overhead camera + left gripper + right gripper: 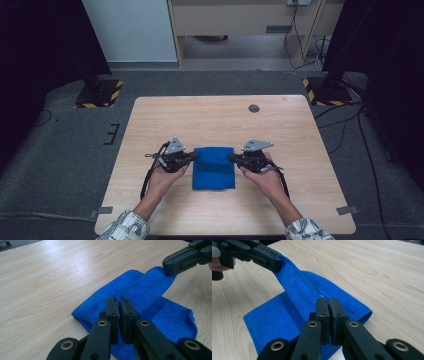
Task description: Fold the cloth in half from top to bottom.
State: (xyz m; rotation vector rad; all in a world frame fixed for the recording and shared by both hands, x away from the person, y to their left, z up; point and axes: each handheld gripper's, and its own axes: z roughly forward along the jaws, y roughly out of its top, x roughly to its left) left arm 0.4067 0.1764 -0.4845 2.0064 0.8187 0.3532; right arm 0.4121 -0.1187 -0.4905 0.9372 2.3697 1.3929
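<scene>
**Folding the blue cloth, both corners pinched**

Holding a top layer of the blue cloth (pixel 214 167) at each side, we seem to be partway through a fold. The cloth lies near the middle of the wooden table (pixel 220 120), between our two hands. Our left gripper (pixel 193 157) has its jaws clamped together on the cloth's left edge; in the right gripper view that edge rises off the table as a lifted strip. Our right gripper (pixel 233 157) is likewise closed on the right edge, with blue fabric pinched between its jaws. The lower layer rests flat on the wood.

Next, we judge, both hands must travel together at the same height and pace, carrying the held edge across to meet the opposite one. Uneven pulling would skew the fold or drag the bottom layer along.
</scene>
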